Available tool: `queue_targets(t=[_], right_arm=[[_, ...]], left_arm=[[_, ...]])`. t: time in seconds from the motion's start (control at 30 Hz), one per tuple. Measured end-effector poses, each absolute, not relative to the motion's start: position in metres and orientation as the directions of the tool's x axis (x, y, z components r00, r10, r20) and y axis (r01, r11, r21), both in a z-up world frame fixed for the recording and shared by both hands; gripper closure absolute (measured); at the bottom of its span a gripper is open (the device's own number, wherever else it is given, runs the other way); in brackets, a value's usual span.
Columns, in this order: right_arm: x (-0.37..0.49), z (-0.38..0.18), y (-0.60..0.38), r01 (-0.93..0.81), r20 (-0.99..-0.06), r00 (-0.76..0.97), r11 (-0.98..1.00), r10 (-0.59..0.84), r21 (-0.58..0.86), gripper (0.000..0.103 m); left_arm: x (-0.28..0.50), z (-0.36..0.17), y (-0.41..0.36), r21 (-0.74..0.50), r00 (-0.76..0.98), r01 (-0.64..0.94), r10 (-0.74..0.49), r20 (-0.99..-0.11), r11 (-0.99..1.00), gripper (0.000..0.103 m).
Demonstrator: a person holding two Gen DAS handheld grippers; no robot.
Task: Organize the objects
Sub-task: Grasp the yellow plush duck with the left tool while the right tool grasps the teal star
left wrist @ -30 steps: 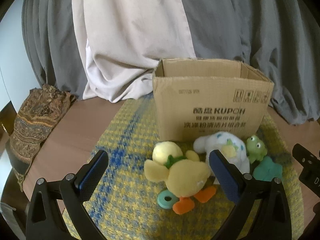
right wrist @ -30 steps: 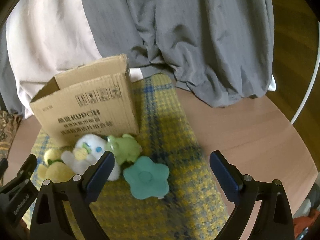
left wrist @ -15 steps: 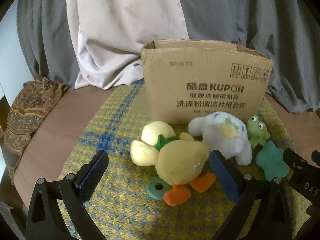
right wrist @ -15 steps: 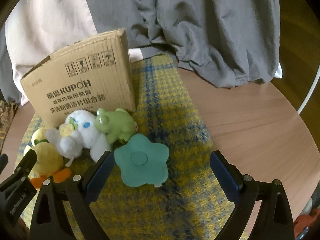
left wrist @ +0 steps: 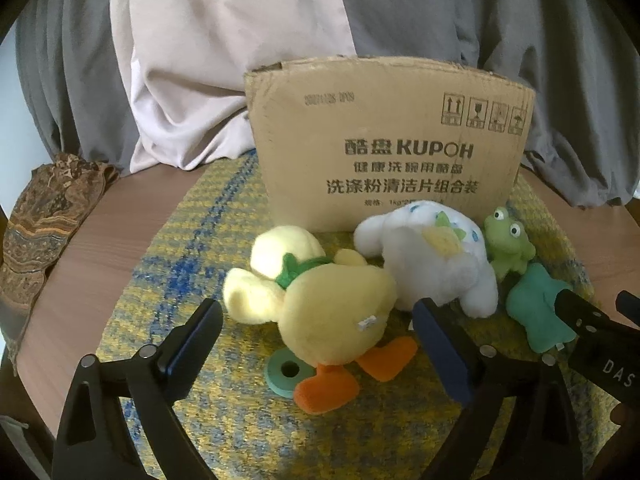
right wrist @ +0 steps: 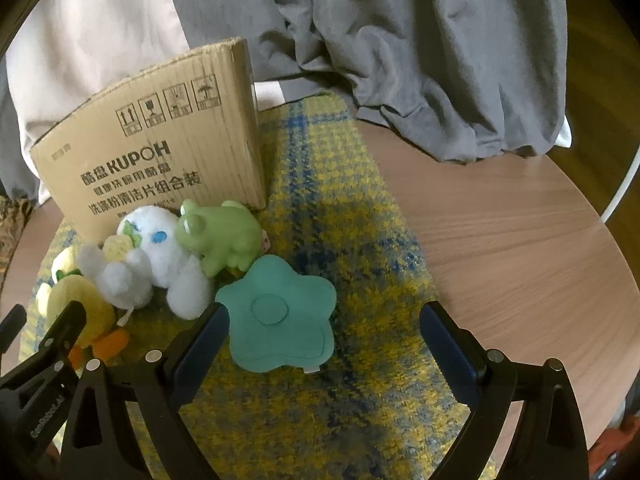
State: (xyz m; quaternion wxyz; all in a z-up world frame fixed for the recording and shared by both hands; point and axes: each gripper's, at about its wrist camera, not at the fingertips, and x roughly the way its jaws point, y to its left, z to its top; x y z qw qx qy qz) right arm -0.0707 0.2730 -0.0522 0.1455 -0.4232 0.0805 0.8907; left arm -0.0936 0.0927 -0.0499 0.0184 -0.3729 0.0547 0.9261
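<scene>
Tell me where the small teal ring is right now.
In the left wrist view, the teal ring lies flat on the yellow-and-blue mat, partly tucked under the yellow duck plush beside its orange foot, low between the left gripper's fingers.

Home living space, round wooden table, woven yellow-blue mat, grey curtains, plush toys

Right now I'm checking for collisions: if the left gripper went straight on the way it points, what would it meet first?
Most likely the yellow duck plush, lying between the closing but still untouching jaws of the left gripper; depth is unclear.
</scene>
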Motion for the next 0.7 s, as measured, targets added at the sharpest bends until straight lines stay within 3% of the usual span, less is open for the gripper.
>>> queue_targets(t=[0.13, 0.3, 0.7], right_arm=[[-0.078, -0.062, 0.27, -0.303, -0.801, -0.573, -0.953, 0.173, 0.011, 0.007], [-0.086, -0.073, 0.266, -0.284, -0.827, -0.541, -0.959, 0.154, 0.007, 0.007], [-0.098, -0.091, 0.269, -0.281, -0.852, -0.506, -0.959, 0.132, 0.018, 0.007]], left_arm=[[-0.1, -0.059, 0.092, 0.081, -0.694, -0.074, -0.007, -0.72, -0.994, 0.021], [-0.104, -0.062, 0.091, 0.078, -0.687, -0.071, -0.008, -0.727, -0.994, 0.022], [-0.108, -0.068, 0.09, 0.06, -0.674, -0.074, 0.005, -0.739, -0.995, 0.035]])
